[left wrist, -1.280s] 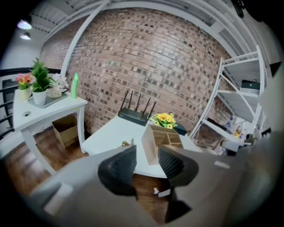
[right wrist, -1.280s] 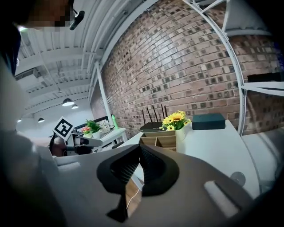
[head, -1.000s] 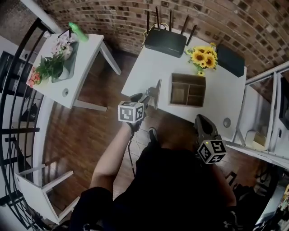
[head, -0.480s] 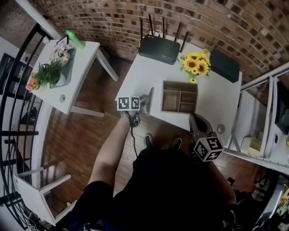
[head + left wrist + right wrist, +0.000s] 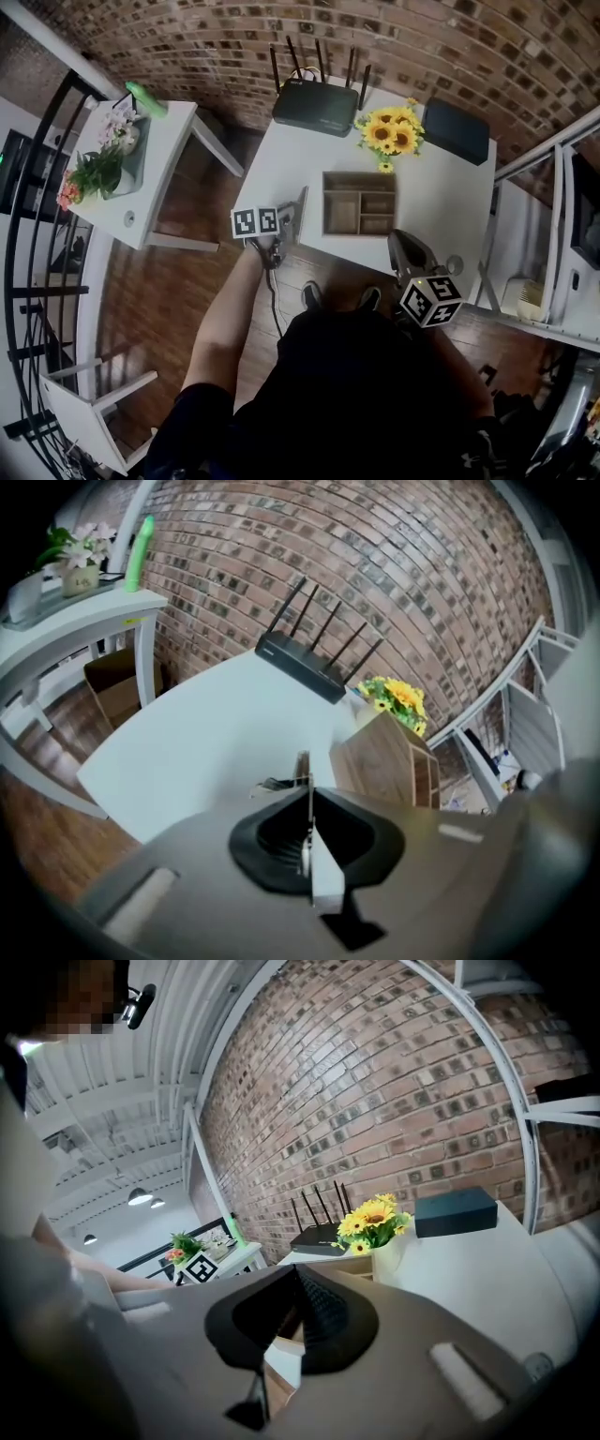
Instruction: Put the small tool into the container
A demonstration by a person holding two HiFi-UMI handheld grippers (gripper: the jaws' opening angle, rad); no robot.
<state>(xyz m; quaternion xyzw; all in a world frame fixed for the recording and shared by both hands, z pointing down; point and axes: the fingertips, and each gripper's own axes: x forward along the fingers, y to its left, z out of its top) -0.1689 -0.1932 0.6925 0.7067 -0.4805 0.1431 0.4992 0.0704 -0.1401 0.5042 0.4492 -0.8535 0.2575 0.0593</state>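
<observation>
A wooden container (image 5: pixel 359 178) with several compartments stands in the middle of the white table (image 5: pixel 281 155). My left gripper (image 5: pixel 298 206) is at the table's front left edge, just left of the container. In the left gripper view its jaws (image 5: pixel 305 785) are closing, and a thin small tool (image 5: pixel 301 764) sticks out between the tips, with the container (image 5: pixel 380 761) close on the right. My right gripper (image 5: pixel 400 240) hangs off the table's front edge near the right, shut and empty (image 5: pixel 298 1274).
A black router (image 5: pixel 314 101), sunflowers (image 5: pixel 386 136) and a dark box (image 5: pixel 457 131) line the table's far side against the brick wall. A side table with plants (image 5: pixel 141 159) stands to the left, a white chair (image 5: pixel 84 412) lower left, and a white rack (image 5: pixel 544 234) to the right.
The left gripper has settled lower at the table's edge and its marker cube has turned to face up. The right gripper has hardly moved. The camera has shifted slightly.
</observation>
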